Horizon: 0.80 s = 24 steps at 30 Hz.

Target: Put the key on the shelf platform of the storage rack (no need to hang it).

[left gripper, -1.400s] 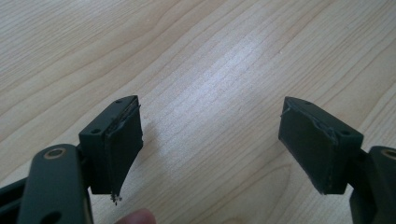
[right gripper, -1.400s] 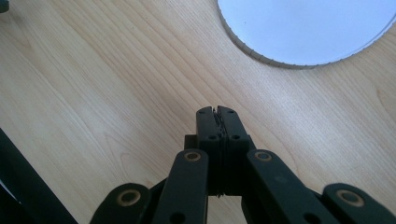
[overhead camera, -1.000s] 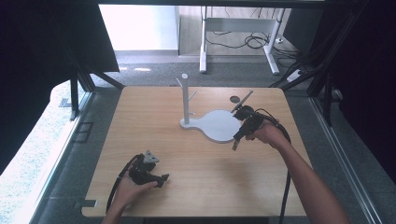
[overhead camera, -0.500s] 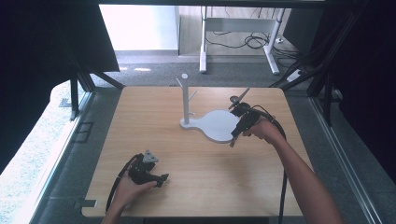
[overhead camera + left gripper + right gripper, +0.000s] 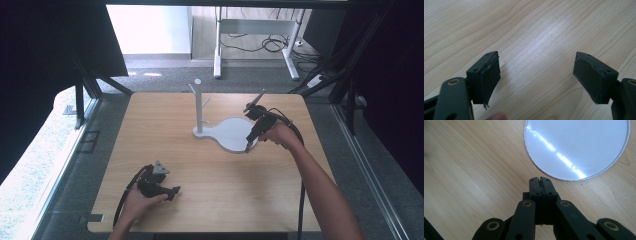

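High view: right gripper point(image 5: 248, 145), jaws pressed together on nothing, hovers by the white stand base point(image 5: 232, 134), probably lining up; left gripper point(image 5: 172, 191) rests wide open on the table point(image 5: 150, 125).

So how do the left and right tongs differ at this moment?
The left tongs stand wide open over bare wood; the right tongs are shut with nothing between them. The left tongs sit near the table's front edge, while the right tongs point down beside the white stand's round base. Both are black and hand-held.
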### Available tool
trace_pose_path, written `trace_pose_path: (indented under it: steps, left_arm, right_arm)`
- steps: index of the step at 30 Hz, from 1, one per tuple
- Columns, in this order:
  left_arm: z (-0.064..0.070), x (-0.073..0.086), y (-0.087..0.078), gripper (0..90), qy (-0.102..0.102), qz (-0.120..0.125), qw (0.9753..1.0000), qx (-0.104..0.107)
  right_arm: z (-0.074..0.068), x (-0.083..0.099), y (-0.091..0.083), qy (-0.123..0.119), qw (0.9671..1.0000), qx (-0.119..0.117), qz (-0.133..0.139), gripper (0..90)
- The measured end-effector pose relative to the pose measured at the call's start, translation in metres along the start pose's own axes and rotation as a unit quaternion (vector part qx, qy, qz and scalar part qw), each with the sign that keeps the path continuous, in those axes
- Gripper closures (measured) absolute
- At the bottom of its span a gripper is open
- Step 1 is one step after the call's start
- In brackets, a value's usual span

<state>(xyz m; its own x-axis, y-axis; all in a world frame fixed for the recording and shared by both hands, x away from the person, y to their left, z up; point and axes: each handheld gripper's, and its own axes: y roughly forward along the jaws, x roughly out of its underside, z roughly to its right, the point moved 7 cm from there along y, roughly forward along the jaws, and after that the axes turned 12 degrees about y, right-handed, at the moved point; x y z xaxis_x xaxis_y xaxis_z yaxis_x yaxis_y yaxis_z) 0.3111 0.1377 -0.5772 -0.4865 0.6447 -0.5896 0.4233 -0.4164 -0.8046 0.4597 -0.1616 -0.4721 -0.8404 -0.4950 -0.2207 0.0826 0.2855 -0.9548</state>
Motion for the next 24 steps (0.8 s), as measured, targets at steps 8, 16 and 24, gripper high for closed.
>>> trace_pose_path:
  steps: [8, 16, 24]
  left_arm:
    - [-0.001, 0.0, 0.0, 22.0, 0.001, 0.0, 1.0, 0.001]
    - [-0.001, 0.001, 0.0, 22.0, -0.001, 0.0, 1.0, 0.002]
    - [-0.001, 0.002, 0.0, 22.0, 0.002, -0.002, 1.0, 0.004]
  right_arm:
    - [0.0, -0.008, 0.0, 0.001, 1.0, 0.0, 0.001, 90.0]
    - [-0.001, -0.017, 0.004, -0.004, 1.0, 0.002, -0.001, 90.0]
    - [-0.001, -0.028, 0.007, -0.001, 1.0, 0.001, 0.002, 90.0]
